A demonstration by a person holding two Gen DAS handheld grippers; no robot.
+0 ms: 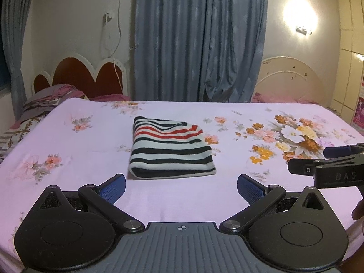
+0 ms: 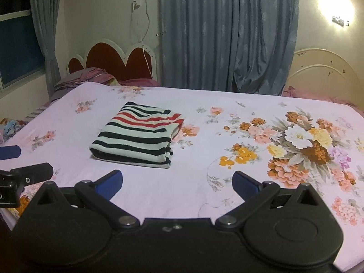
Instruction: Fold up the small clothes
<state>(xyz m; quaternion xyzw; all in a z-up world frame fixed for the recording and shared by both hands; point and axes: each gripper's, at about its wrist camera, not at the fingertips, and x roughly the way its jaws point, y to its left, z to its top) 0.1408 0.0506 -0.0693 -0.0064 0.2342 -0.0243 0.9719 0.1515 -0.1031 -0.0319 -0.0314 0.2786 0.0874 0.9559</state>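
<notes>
Striped shirt (image 1: pixel 171 147) sits folded into a neat block mid-bed, on the floral sheet (image 1: pixel 91 195). Left gripper (image 1: pixel 181 187) and right gripper (image 2: pixel 177 183) hover near, fingers spread wide, empty, so the fold looks done.

There is one folded striped shirt (image 1: pixel 171 151) on one bed sheet with flowers (image 1: pixel 91 204). There are two grippers, the left gripper (image 1: pixel 181 187) and the right gripper (image 2: pixel 177 183). Behind stand two headboards, one red headboard (image 1: pixel 79 75) and one cream headboard (image 1: pixel 289 79). One wall lamp (image 1: pixel 303 30) shines.
</notes>
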